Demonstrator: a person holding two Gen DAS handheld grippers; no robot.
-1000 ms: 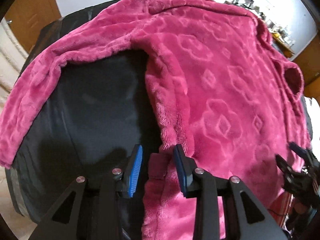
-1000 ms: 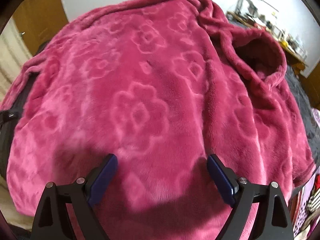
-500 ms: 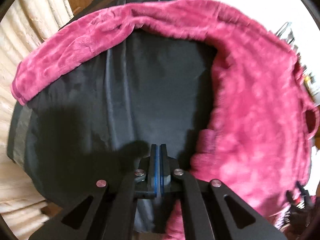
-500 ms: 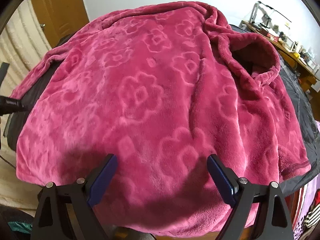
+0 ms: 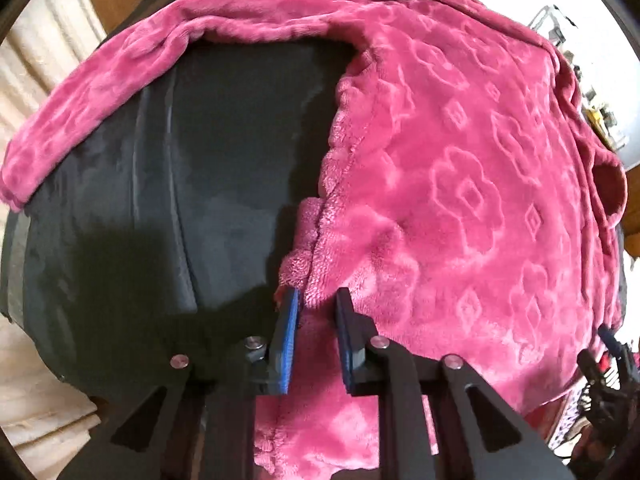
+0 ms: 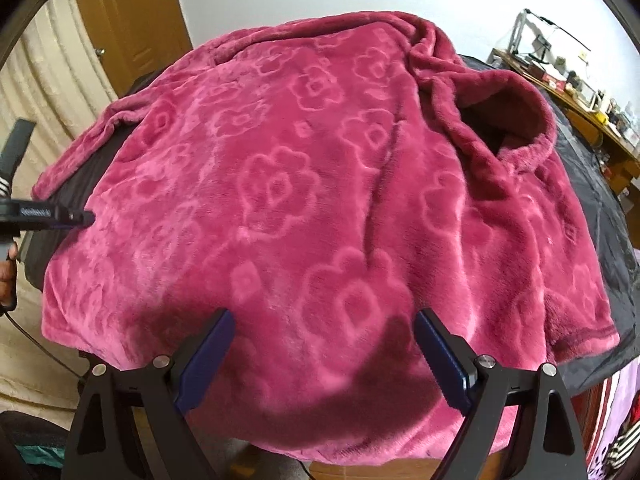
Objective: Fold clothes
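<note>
Fleece robe [image 5: 460,184] edge sits between the steeply down-tilted left hand-held gripper [image 5: 316,320] jaws

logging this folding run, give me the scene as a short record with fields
garment: magenta fleece top with embossed flowers, spread flat
surface: black fabric-covered table
sleeve: stretched sideways across the black cover
left gripper: at the garment's side edge; jaws narrow, have just been opening; the edge sits between them, not visibly pinched
right gripper: wide open over the garment's near part, holding nothing
fold: none visible yet
</note>
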